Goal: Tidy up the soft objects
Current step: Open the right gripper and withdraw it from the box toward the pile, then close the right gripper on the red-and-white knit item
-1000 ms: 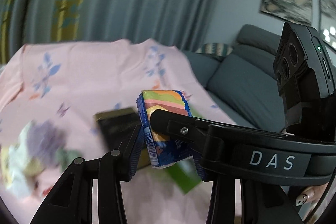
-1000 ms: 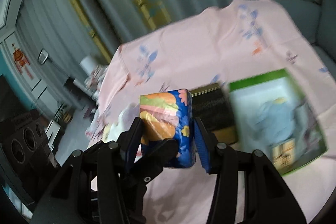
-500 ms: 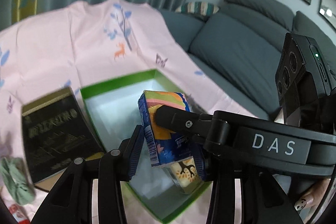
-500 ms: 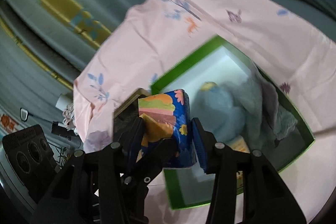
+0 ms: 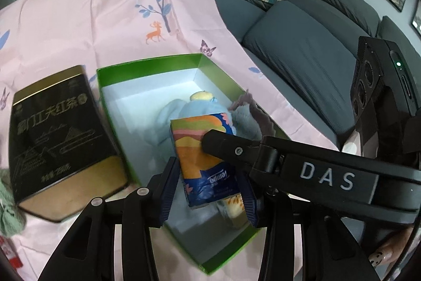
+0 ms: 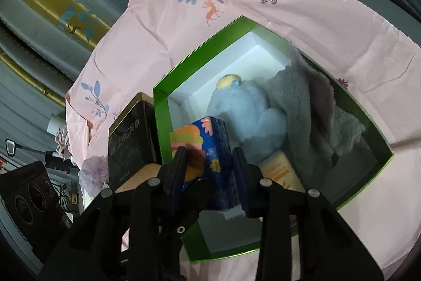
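Both grippers are shut on one colourful blue tissue pack [image 5: 204, 157], also seen in the right wrist view [image 6: 208, 162]. My left gripper [image 5: 208, 183] and my right gripper [image 6: 208, 181] hold it together over the near end of a green open box [image 5: 147, 65] [image 6: 379, 123]. Inside the box lie a light blue plush toy [image 6: 247, 107] [image 5: 184, 107], a grey knitted cloth [image 6: 310, 96] and a small orange-and-cream pack [image 6: 279, 167]. The right gripper's finger [image 5: 231, 146] crosses the pack in the left wrist view.
A black and gold tin [image 5: 55, 133] [image 6: 131, 138] lies against the box's left side on the pink patterned cloth [image 5: 92, 17]. A green knitted item [image 5: 8, 207] sits at the far left. A grey sofa [image 5: 302, 44] stands to the right.
Both grippers moved with the tissue pack from over the tin to over the green box and lower toward it. The plush and cloth inside came into clear view.
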### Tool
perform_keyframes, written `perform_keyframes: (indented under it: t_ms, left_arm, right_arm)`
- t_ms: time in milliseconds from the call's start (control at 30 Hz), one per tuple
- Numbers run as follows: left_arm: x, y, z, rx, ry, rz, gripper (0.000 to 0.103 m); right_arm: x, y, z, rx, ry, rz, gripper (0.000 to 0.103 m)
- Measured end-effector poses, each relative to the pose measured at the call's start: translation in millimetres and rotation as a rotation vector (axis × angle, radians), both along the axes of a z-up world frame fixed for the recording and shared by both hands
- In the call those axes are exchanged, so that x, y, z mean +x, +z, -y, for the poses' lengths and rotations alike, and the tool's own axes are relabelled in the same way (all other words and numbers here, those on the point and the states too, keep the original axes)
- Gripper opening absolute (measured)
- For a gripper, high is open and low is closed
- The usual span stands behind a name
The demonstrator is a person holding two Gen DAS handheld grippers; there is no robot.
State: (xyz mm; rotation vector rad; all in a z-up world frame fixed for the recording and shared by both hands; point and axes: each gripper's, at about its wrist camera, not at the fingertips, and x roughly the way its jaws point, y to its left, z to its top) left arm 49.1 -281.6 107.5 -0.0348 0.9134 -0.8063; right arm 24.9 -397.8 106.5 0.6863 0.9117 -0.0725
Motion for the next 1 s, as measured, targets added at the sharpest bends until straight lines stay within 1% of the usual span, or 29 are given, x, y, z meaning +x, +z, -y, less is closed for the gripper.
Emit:
perform_keyframes:
  t_ms: [100, 133, 167, 200, 233, 267, 333, 367, 433, 500, 567, 633, 667, 867, 1000]
  left_arm:
    - [-7, 5, -9, -0.001, 0.002, 0.021, 0.044]
    - [-10, 7, -13, 0.001, 0.004, 0.03, 0.044]
    - [-12, 9, -17, 0.003, 0.007, 0.036, 0.044]
    - [-14, 12, -20, 0.004, 0.013, 0.041, 0.046]
    - [-16, 14, -25, -0.001, 0.019, 0.045, 0.055]
    - [-19, 18, -32, -0.012, 0.027, 0.049, 0.064]
    - [-25, 25, -46, -0.039, 0.044, 0.065, 0.072]
    - [-29, 29, -55, -0.049, 0.056, 0.079, 0.076]
    - [-34, 35, -69, -0.056, 0.077, 0.097, 0.079]
    - [-40, 39, -88, -0.055, 0.101, 0.113, 0.079]
    - [-45, 39, -109, -0.047, 0.128, 0.123, 0.083]
    - [-49, 36, -135, -0.025, 0.18, 0.131, 0.089]
    - [-50, 35, -147, -0.016, 0.208, 0.134, 0.089]
    - [-58, 20, -224, 0.038, 0.393, 0.108, 0.089]
    - [-61, -1, -274, 0.071, 0.5, 0.064, 0.089]
  right_arm:
    - [-2, 3, -5, -0.003, 0.004, 0.013, 0.037]
    - [-3, 5, -6, -0.007, 0.005, 0.017, 0.043]
    - [-5, 7, -8, -0.014, 0.001, 0.023, 0.059]
    - [-8, 11, -9, -0.022, -0.009, 0.038, 0.068]
    - [-9, 13, -10, -0.031, -0.011, 0.047, 0.073]
    - [-11, 17, -12, -0.044, -0.009, 0.06, 0.073]
    - [-14, 23, -16, -0.058, -0.004, 0.081, 0.074]
    - [-16, 27, -20, -0.068, 0.0, 0.093, 0.077]
    - [-18, 32, -26, -0.083, 0.009, 0.109, 0.084]
    - [-20, 36, -35, -0.097, 0.02, 0.123, 0.087]
    - [-22, 40, -44, -0.109, 0.037, 0.134, 0.096]
    - [-22, 44, -58, -0.137, 0.064, 0.145, 0.1]
    - [-22, 46, -63, -0.147, 0.072, 0.149, 0.102]
    - [-17, 52, -102, -0.213, 0.146, 0.165, 0.102]
    - [-11, 49, -137, -0.304, 0.213, 0.146, 0.102]
